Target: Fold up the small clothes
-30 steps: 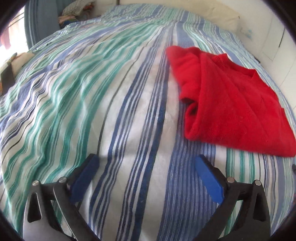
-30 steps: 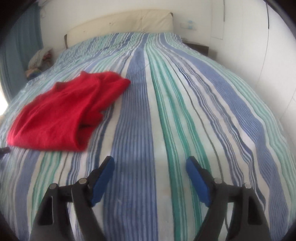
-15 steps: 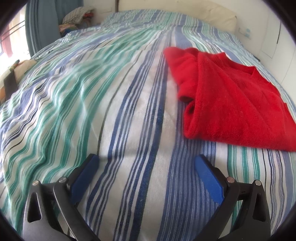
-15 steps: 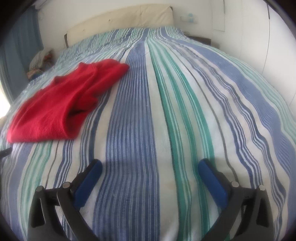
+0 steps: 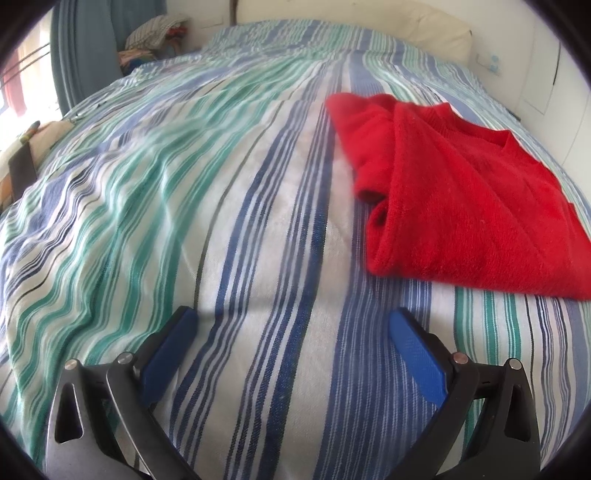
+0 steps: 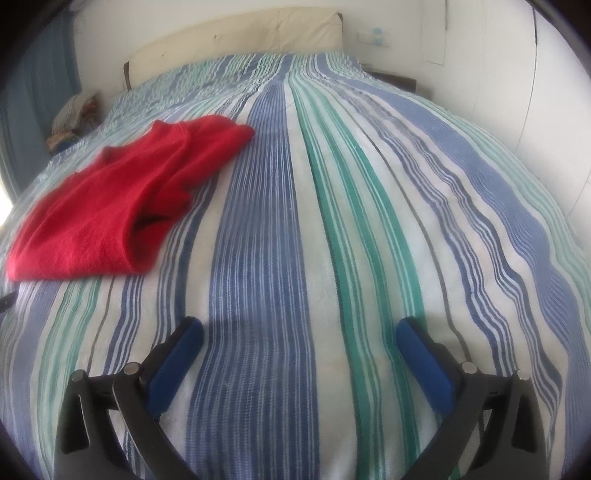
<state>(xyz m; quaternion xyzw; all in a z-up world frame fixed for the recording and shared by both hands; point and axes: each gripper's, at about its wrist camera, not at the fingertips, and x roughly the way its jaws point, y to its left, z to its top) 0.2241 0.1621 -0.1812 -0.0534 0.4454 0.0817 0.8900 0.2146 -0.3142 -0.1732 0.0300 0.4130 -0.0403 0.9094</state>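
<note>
Left wrist view: bed (image 5: 258, 240) fills the frame, covered by a striped spread in blue, green and white, wrinkled on the left side, flatter in the middle. Cream headboard (image 5: 417, 26) at the far end against a white wall. Blue curtain (image 5: 85, 55) far left, with a pile of cloth (image 5: 155, 33) beside it near the head of the bed.

Red sweater (image 5: 461, 195) lies folded on the spread, right of centre in this view, neckline toward the far right, folded edge facing the camera. Nothing touches it.

Left gripper (image 5: 291, 325) hangs over bare spread, just short of the sweater and to its left. Jaws spread wide, blue pads (image 5: 417, 350) apart, only bedding between them.

Right wrist view: same bed (image 6: 369, 221), stripes running straight to the headboard (image 6: 236, 40). Sweater (image 6: 110, 206) sits at left here, one end open toward the camera, showing a dark pocket between the layers. Cloth pile (image 6: 74, 114) at far left edge.

Right gripper (image 6: 299, 332) is over a broad blue stripe, well clear of the sweater. Jaws fully wide, pads (image 6: 424, 365) apart, empty.

A dark bit at the far left edge below the sweater; cannot tell what it is.
</note>
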